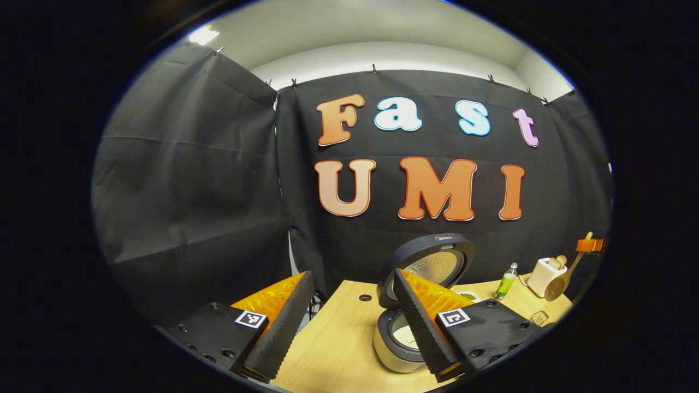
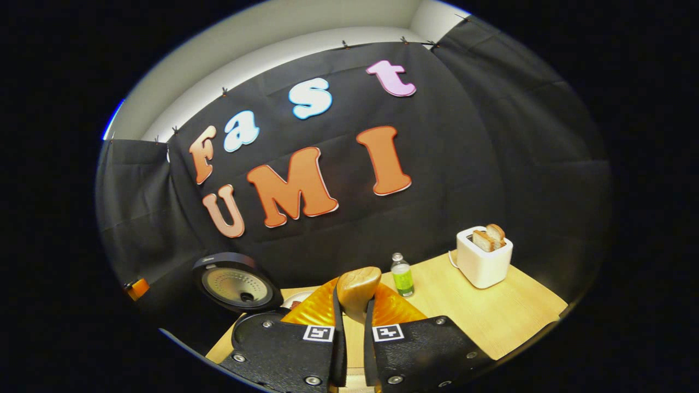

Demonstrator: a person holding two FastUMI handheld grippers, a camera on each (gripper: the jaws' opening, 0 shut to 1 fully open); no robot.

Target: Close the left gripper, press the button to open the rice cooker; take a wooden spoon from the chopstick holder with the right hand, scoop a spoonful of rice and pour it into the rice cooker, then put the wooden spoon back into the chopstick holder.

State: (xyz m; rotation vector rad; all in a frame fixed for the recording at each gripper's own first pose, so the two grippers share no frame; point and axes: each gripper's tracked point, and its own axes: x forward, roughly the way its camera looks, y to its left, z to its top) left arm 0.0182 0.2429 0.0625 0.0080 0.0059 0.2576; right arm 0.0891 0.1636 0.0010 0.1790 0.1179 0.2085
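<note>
The rice cooker stands open on the wooden table, its round lid tilted up. Something pale shows inside the pot. My left gripper is open, with nothing between its widely spread fingers; its right finger overlaps the cooker in this view. In the right gripper view my right gripper is shut on the wooden spoon, whose bowl sticks out ahead of the fingertips. The raised cooker lid lies to its left. The left gripper view shows the right gripper far right, holding the spoon bowl-down above the table.
A white toaster with bread slices stands at the back right of the table, beside a small green bottle. A white dish sits behind the cooker. A small clear container is near the right edge. The table ends close on the right.
</note>
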